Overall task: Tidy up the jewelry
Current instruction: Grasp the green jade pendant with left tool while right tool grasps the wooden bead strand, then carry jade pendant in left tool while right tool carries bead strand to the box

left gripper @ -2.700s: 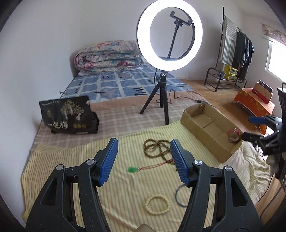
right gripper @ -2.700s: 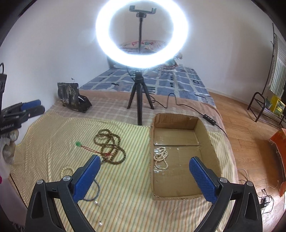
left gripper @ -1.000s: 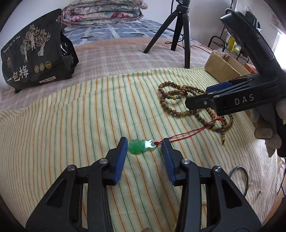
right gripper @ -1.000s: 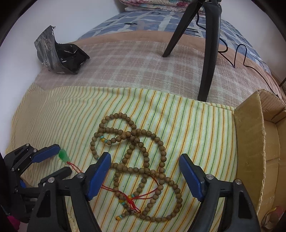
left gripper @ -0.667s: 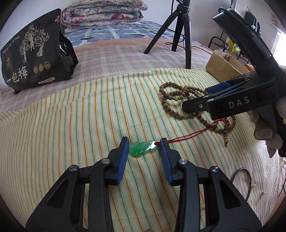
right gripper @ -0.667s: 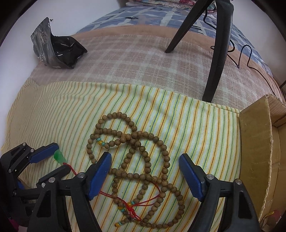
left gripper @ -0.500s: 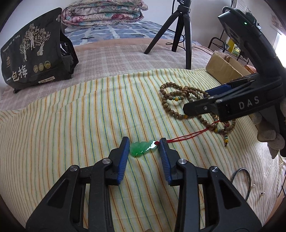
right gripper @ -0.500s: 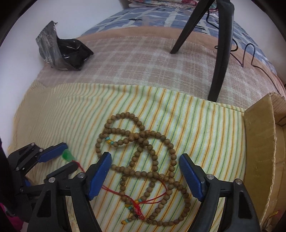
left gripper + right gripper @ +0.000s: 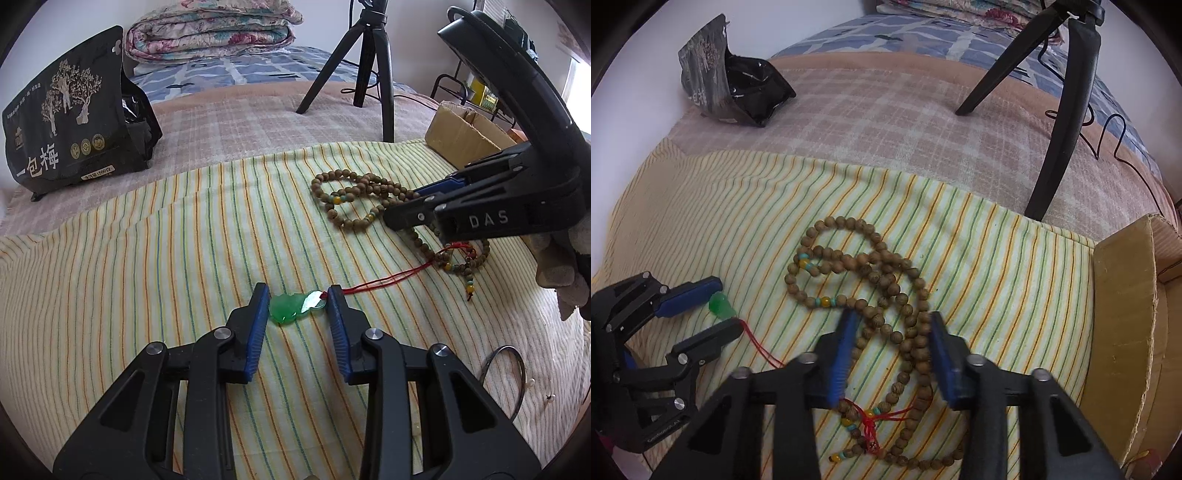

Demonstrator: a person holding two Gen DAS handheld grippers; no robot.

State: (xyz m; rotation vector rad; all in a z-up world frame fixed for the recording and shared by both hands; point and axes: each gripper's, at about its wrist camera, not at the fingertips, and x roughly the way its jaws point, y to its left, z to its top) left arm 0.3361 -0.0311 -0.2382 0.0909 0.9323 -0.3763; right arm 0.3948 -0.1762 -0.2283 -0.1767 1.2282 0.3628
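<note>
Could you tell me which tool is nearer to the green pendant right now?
Left. The left tool has the green pendant between its fingers, while the right tool sits farther along the red cord, over the wooden bead necklace.

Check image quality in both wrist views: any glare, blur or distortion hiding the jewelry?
Left wrist view: sharp; a white glare patch on the green pendant, window blown out at the right edge, fisheye bending the striped cloth. Right wrist view: even soft light, the wooden bead necklace crisp, strong barrel distortion and a dark vignette at the corners.
</note>
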